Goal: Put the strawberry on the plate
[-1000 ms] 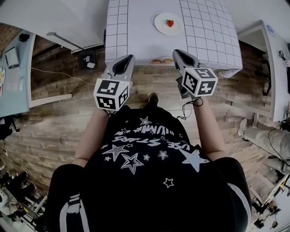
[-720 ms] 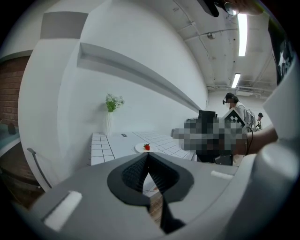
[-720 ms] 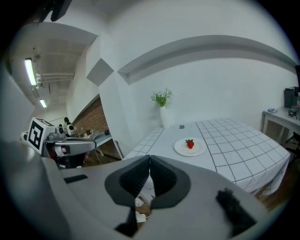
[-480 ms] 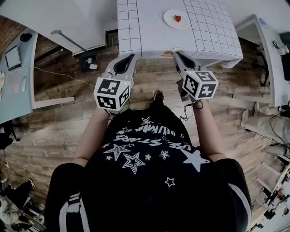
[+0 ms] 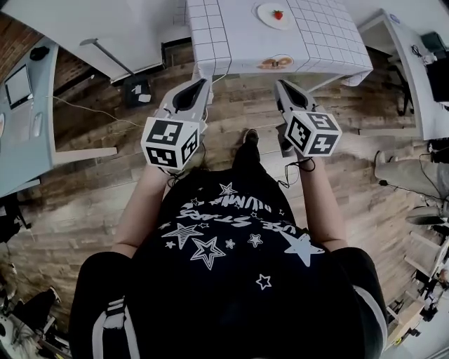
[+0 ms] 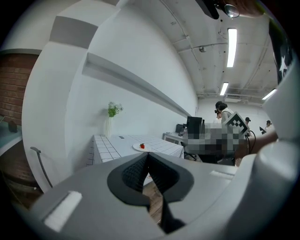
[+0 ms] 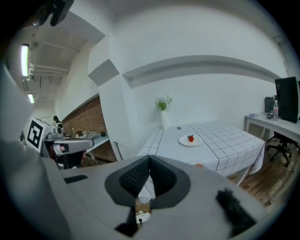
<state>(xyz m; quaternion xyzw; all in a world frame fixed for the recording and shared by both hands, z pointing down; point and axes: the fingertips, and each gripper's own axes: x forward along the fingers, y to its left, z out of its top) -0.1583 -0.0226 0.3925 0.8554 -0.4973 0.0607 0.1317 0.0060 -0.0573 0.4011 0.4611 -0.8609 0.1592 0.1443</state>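
Note:
A red strawberry point(image 5: 278, 14) lies on a small white round plate point(image 5: 265, 16) on the white checked table point(image 5: 231, 35), far ahead of me. My left gripper point(image 5: 200, 82) and right gripper point(image 5: 282, 85) hang over the wooden floor, short of the table's front edge. Both are shut with nothing between their pads. The left gripper view has the strawberry point(image 6: 142, 146) on its plate point(image 6: 137, 147) far beyond my left gripper point(image 6: 148, 155). In the right gripper view, strawberry point(image 7: 190, 138) and plate point(image 7: 183, 141) lie well past my right gripper point(image 7: 150, 158).
A vase of flowers point(image 7: 162, 112) stands at the table's far end. An orange patch point(image 5: 275, 63) shows at the table's front edge. Desks stand at the left point(image 5: 21, 105) and right point(image 5: 421, 63). A person's legs point(image 5: 403, 168) lie at the right.
The table with plate and strawberry has slid upward and farther away in the head view. Both grippers now hang over the floor, clear of the table's edge.

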